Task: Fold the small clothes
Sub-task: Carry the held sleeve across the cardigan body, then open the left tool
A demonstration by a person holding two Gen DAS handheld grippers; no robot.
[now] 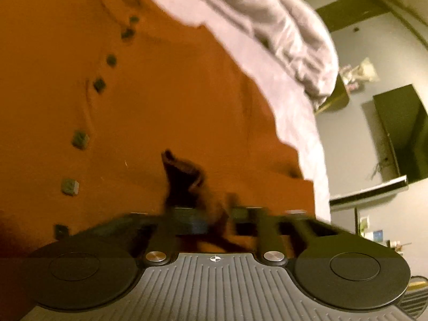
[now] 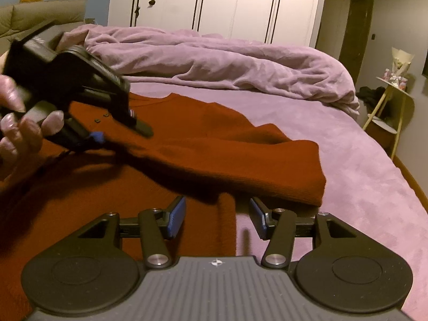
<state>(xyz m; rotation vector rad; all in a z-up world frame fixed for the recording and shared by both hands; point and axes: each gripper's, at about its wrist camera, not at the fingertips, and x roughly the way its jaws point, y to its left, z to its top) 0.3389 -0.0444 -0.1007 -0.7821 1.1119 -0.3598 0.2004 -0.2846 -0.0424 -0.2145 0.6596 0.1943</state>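
Purple bed [image 2: 347, 144] w/ rumpled duvet [image 2: 214, 61] at far side; rust-orange cardigan [image 2: 214, 147] lies flat on the near part, dark buttons [image 1: 79, 137] up. L gripper [image 1: 214, 214] clenched on a pinch of cardigan fabric near the button row. R gripper [image 2: 216, 218] released, jaws apart over the cardigan's near edge, nothing pinched.

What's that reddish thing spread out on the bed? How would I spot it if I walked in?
Start at the big bed with the lilac cover and the rumpled lilac blanket heaped toward its far side. On the flat part in front of that heap lies a rust-red knit cardigan, one sleeve folded across it. A row of small dark buttons down its front and its colour set it apart from the bedding.
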